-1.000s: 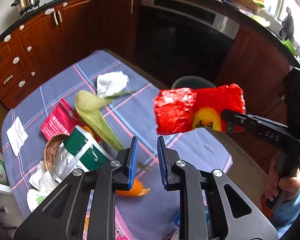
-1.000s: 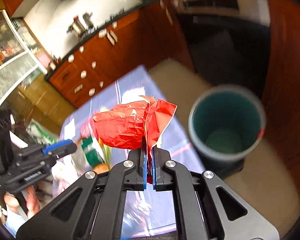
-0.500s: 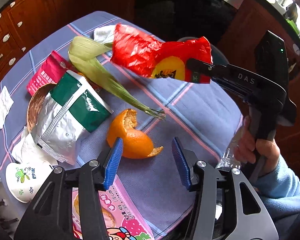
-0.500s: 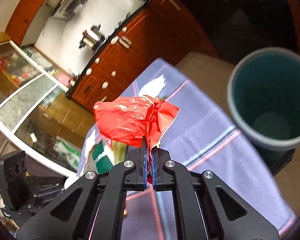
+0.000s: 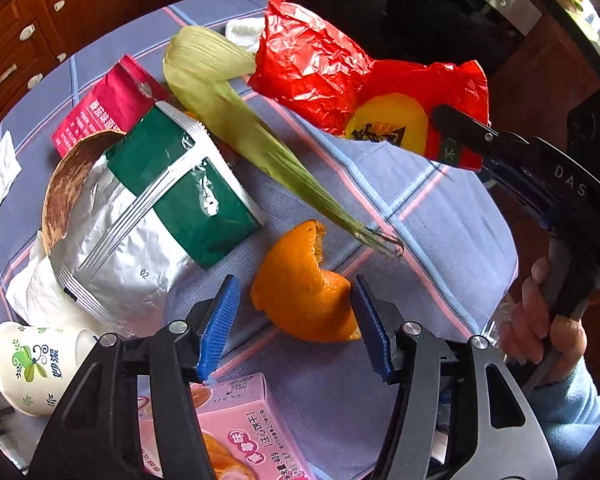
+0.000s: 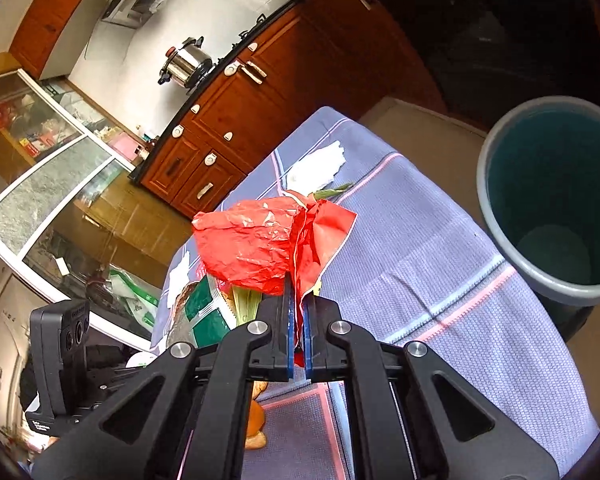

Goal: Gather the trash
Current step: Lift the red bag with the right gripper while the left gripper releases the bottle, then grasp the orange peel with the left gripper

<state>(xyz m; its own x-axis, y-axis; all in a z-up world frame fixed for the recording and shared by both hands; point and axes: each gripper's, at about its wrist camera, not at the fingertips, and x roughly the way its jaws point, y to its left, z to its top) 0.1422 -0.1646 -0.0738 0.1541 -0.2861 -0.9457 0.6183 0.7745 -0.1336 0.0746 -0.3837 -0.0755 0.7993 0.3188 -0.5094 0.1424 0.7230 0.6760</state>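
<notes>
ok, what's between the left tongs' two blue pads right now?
The orange peel, lying on the tablecloth; the left tongs are opening, neither pad clearly pressing it. Left wrist view shows it.

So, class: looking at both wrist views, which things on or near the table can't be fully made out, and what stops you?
- Pink box, left wrist view: cut off by the bottom edge and partly behind the left tongs.
- Brown bowl, left wrist view: mostly hidden under the green and silver pouch.
- Bin, right wrist view: right side cut off by the edge.
- Orange peel, right wrist view: mostly hidden behind the right tongs.
</notes>
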